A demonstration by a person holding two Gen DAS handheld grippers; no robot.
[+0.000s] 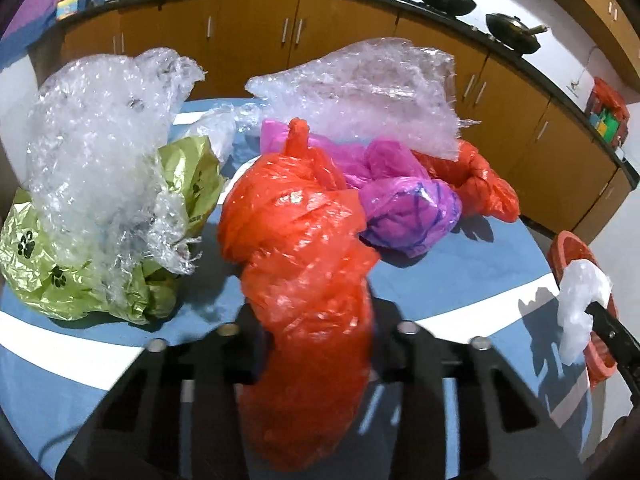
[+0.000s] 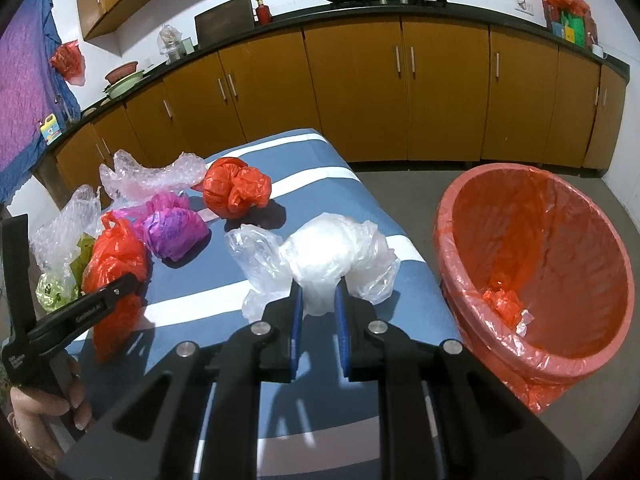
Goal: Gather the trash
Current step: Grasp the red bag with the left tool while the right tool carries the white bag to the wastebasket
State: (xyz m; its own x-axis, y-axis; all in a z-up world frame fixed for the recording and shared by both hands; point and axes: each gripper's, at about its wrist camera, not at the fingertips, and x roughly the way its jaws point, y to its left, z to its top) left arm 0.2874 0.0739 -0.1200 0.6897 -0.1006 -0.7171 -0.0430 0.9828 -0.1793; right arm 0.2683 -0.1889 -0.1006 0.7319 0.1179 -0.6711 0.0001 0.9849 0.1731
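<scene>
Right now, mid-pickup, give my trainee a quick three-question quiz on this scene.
1. True or false: the right gripper is shut on a white plastic bag.
2. What colour is the bag held by the left gripper? A) green B) red C) purple
3. Fill in: the lined bin already holds some crumpled ____ plastic.

Key:
1. True.
2. B, the red bag.
3. Red, the scrap at the bottom.

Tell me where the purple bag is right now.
In the right wrist view the purple bag lies left of centre on the striped table, beside the red bag gripped by the left gripper.
</scene>
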